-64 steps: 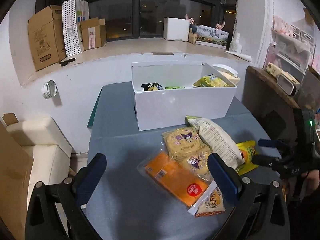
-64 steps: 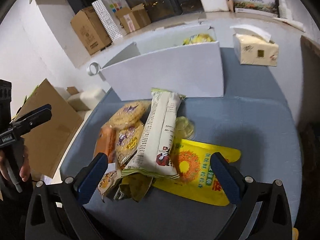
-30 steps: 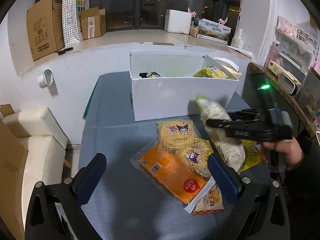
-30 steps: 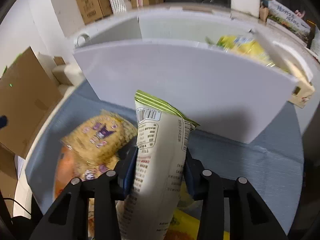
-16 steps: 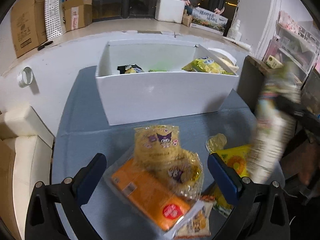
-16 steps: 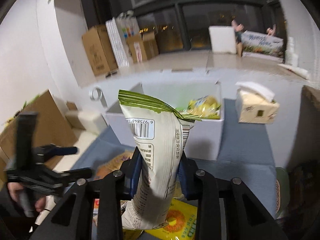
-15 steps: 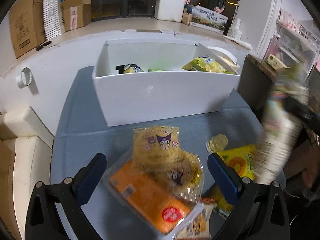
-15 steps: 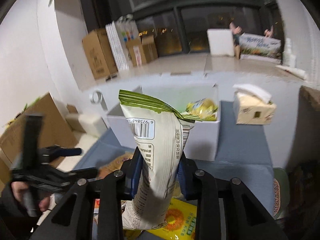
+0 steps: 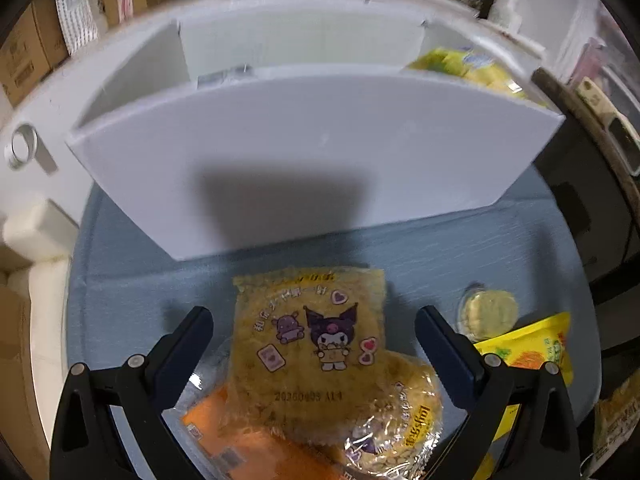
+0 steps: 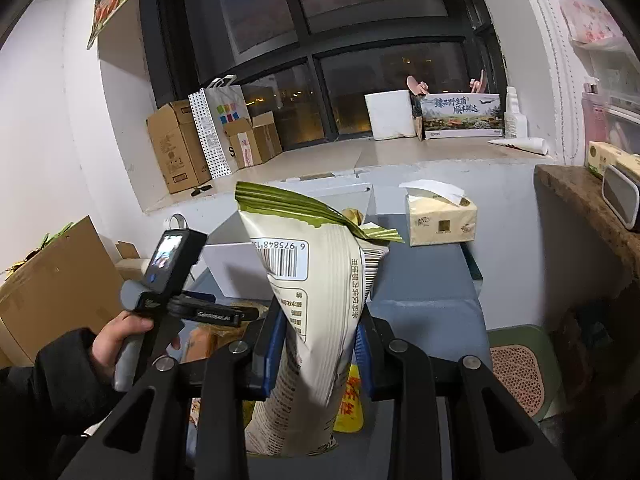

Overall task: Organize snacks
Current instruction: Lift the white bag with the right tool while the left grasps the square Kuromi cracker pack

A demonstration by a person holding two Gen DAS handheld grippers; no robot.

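- While the white-and-green snack bag (image 10: 316,300) hangs upright in the air, clamped mid-body between the right gripper (image 10: 320,344) fingers, keep the squeeze steady.
- Carry it above the white box (image 9: 312,152) rim before letting go.
- Left gripper (image 9: 312,344) fingers are apart, straddling the yellow cartoon packet (image 9: 308,340) on the counter (image 9: 460,248); likely the next pick.

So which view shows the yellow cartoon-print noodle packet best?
The left wrist view: the yellow cartoon-print noodle packet lies fully visible between the open left gripper. The right wrist view hides it behind that gripper's handle.
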